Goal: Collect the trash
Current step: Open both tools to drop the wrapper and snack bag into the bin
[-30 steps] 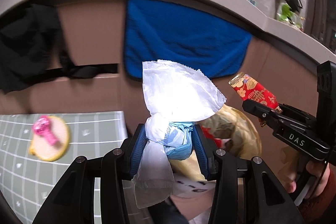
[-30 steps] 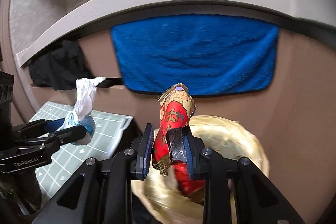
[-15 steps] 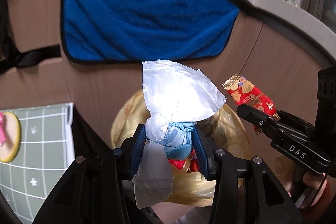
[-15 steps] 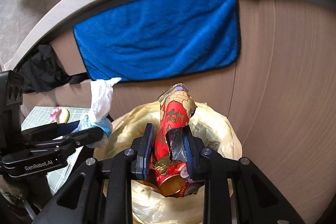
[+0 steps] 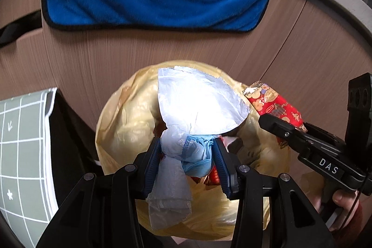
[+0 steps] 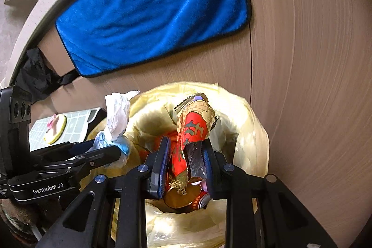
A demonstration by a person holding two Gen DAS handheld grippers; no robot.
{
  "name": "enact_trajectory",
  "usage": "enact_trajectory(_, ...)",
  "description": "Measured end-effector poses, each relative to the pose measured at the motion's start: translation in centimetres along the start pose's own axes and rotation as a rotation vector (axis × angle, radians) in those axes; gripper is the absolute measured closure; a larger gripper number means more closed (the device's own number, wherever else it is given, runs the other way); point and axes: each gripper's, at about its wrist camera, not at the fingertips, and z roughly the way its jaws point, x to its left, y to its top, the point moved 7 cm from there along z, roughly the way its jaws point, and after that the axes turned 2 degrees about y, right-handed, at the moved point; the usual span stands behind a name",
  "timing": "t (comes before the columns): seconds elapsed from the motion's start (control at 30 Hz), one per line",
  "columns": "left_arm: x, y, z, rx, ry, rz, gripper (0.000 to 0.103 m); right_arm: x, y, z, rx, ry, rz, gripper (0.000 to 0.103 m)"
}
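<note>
— Two tools, two loads: your left tool [image 5: 187, 156] is clamped on the crumpled white-and-blue plastic wrapper [image 5: 197, 113], and your right tool [image 6: 184, 163] is pinched on the red-and-gold foil snack packet [image 6: 194, 129].

— Where's the bin?

— Directly below both. The round bin with the yellow plastic liner [image 6: 253, 131] stands against the brown wooden cabinet front [image 6: 302, 62], under the blue towel [image 6: 153, 15]. Your packet stands upright, long axis vertical, over the mouth's centre; your wrapper hangs nearer the left rim, beside the grey gridded tabletop [image 5: 21, 143].
</note>
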Motion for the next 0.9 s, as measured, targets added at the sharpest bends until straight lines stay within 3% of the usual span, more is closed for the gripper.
enact_trajectory(0.5, -0.2, -0.5, 1.1, 0.023, -0.008, 0.007, 0.057, -0.7, -1.0, 1.9, 0.075, -0.006, 0.031, 0.078)
enact_trajectory(0.9, 0.0, 0.2, 1.2, 0.027, -0.039, 0.008, 0.056, -1.0, -0.6, 2.4, 0.079, -0.006, 0.037, 0.073)
